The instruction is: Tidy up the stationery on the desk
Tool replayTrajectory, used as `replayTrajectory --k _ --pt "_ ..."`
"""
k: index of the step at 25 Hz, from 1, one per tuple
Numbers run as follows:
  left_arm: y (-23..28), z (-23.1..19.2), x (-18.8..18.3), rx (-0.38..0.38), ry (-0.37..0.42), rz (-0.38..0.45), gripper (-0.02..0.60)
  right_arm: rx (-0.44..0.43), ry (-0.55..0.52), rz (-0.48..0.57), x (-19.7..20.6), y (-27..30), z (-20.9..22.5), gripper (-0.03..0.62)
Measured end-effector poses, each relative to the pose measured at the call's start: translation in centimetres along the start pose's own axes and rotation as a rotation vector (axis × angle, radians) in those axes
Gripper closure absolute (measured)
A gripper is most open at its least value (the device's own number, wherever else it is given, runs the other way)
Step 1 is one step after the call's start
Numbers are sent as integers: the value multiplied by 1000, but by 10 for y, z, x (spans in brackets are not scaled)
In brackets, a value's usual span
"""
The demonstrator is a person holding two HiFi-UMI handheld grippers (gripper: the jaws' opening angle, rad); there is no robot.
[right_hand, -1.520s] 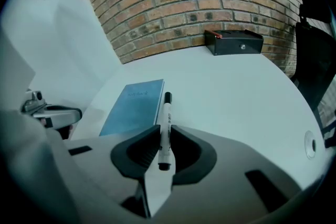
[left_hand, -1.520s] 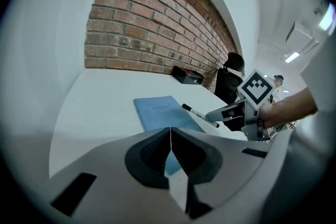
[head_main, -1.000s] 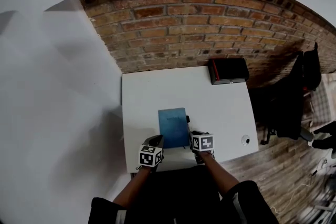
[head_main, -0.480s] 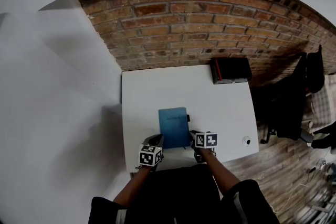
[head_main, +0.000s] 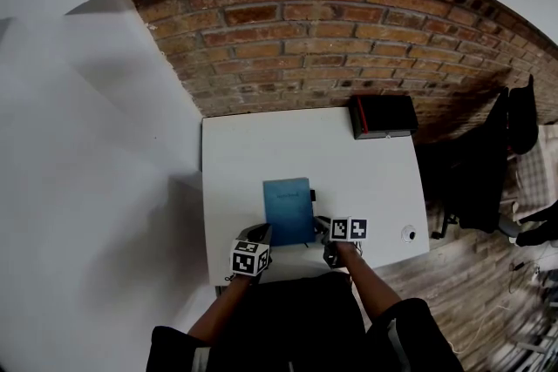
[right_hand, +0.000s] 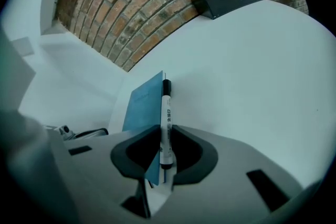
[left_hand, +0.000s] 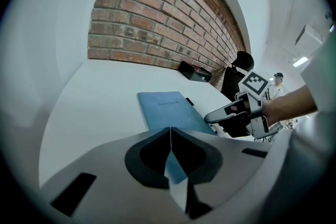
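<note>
The jaws of the left gripper (left_hand: 170, 131) are pressed together with nothing caught between the pads, while those of the right gripper (right_hand: 165, 131) are clamped on a pen (right_hand: 166, 113) – a white barrel with a black cap, lying lengthwise in the grip with the capped end reaching out beyond the fingertips. In the head view both tools sit at the near end of the white desk (head_main: 261, 152), the left gripper (head_main: 260, 233) at the near left corner of a blue notebook (head_main: 289, 209) and the right gripper (head_main: 323, 228) just off its near right corner. The notebook lies flat and closed near the middle of the desk, its long sides running away from the person. From the left gripper view the closed tips hang over the near end of the notebook (left_hand: 170, 110); whether they touch the cover cannot be told. From the right gripper view the pen runs alongside the right edge of the notebook (right_hand: 144, 99) – it is not clear whether it rests on the desk. A black box (head_main: 381, 116) stands at the far right corner of the desk against the brick wall (head_main: 331, 30), well apart from the notebook, and a small round object (head_main: 408, 232) sits near the right edge.
</note>
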State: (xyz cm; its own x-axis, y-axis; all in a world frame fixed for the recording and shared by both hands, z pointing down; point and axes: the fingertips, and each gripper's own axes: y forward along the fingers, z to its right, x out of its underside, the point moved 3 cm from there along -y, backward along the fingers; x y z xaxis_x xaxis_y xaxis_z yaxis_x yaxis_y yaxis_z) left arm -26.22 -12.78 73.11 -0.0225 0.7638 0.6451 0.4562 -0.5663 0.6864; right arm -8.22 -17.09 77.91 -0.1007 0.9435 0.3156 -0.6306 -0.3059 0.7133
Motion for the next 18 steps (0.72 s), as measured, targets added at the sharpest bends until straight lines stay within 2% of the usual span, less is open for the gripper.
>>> replayTrajectory --k 9,18 --pt "-5 2 -2 -9 5 19 565 -46 -3 8 -3 -1 -4 514" --pt "-4 6 0 0 13 12 565 -38 -36 2 -5 -1 -7 508"
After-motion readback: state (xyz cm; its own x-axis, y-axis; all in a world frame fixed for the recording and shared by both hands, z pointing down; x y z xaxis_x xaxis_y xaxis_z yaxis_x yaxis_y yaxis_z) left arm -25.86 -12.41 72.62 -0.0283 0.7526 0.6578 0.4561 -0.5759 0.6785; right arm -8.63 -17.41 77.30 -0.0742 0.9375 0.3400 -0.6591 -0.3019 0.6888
